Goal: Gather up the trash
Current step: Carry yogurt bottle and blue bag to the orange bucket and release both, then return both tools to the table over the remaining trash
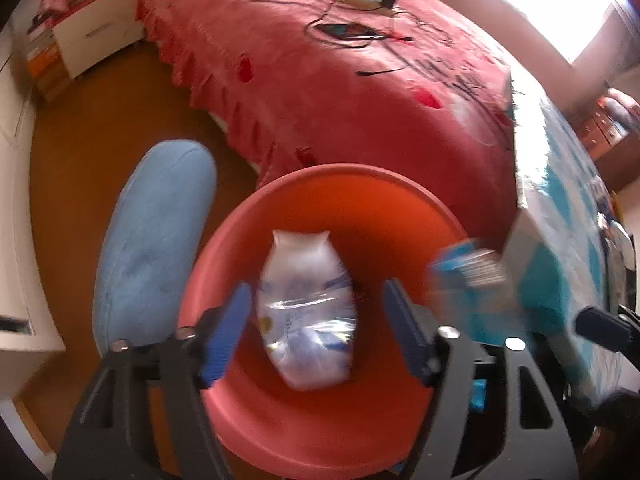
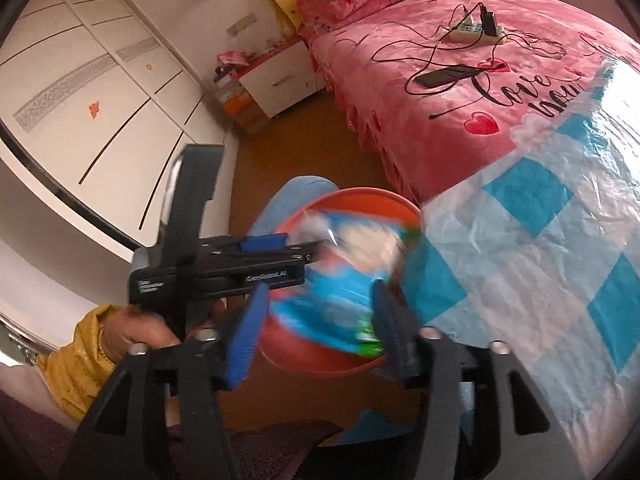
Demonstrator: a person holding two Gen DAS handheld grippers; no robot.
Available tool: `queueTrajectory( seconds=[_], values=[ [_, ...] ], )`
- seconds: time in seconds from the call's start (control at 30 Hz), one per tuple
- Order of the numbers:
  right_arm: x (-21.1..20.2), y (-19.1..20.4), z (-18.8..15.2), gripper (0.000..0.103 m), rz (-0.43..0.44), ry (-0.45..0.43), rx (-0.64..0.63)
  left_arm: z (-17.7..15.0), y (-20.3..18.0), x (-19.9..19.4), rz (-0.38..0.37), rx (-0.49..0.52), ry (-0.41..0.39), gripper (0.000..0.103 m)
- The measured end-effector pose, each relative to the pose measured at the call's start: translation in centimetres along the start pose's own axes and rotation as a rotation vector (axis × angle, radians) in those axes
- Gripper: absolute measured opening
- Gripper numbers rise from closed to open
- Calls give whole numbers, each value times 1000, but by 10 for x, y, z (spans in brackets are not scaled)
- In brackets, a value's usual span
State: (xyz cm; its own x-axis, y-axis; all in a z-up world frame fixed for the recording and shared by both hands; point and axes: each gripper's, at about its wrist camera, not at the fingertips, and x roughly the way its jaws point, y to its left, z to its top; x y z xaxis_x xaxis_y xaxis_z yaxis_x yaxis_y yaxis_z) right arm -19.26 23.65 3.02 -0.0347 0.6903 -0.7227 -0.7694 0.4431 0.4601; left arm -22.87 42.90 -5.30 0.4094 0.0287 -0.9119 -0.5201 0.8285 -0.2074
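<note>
I am holding my left gripper (image 1: pixel 316 320) over the red basin (image 1: pixel 400 200), jaws standing apart, pads touching nothing. A white plastic packet (image 1: pixel 308 312) is sitting in the gap between the blue pads (image 1: pixel 228 332), clear of both, inside the basin; whether it is resting on the bottom I cannot tell. My right gripper (image 2: pixel 316 332) is also standing open above the basin's rim (image 2: pixel 360 194). A blue wrapper (image 2: pixel 340 292), badly blurred, is lying between its fingers over the basin; contact with the pads is not readable. In the left wrist view the same wrapper (image 1: pixel 468 276) is showing at the basin's right edge. A blue-and-white checked plastic sheet (image 2: pixel 520 240) is lying just beside the basin, against the pink bedspread (image 2: pixel 420 92). A denim-clad knee (image 1: pixel 156 240) is sitting beside the basin on the brown floor (image 1: pixel 100 120).
</note>
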Motion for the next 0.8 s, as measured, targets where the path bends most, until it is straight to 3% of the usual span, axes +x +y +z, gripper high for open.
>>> queueTrajectory(
  seconds=[0.17, 0.33, 0.4, 0.8],
  values=[
    [-27, -15, 2, 80, -13, -86, 48, 2, -1, -2, 17, 8, -21, 75],
    [-56, -31, 1, 82, -67, -173, 60, 6, -14, -10, 6, 40, -52, 75],
    [-66, -39, -3, 91, -90, -205, 72, 7, -22, -13, -3, 53, -66, 75],
    [-93, -59, -19, 91, -121, -277, 114, 7, -81, -31, -42, 186, -115, 75]
  ],
)
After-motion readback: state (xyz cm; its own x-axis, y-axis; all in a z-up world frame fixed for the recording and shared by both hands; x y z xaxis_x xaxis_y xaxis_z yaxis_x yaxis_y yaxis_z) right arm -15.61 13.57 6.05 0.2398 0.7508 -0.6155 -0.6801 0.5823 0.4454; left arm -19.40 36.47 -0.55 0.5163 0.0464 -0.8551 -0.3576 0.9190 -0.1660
